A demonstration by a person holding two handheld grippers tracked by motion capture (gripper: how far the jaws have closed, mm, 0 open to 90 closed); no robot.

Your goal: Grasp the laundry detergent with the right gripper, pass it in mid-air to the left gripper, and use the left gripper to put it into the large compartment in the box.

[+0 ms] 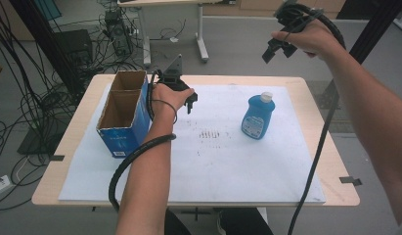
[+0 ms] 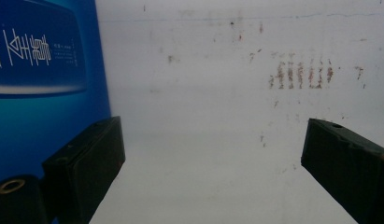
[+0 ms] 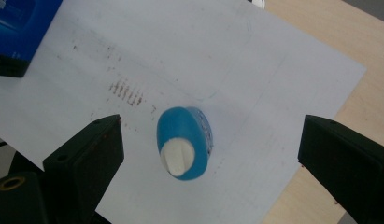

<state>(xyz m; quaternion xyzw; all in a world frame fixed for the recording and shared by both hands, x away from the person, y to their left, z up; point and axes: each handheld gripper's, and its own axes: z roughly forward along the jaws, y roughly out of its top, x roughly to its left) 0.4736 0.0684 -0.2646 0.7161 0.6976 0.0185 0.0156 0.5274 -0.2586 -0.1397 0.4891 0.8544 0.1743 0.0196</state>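
1. The blue soap bottle (image 1: 257,117) stands at 3 o'clock on the white mat (image 1: 237,166).
2. It looks smooth and slippery; grab its middle.
3. The left gripper (image 1: 191,102) and right gripper (image 1: 277,48) are wide open, holding nothing.

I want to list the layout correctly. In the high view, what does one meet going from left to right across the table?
Box → left gripper → stain marks → bottle. The right gripper is held up in the air beyond the table's far edge, to the right of the bottle.
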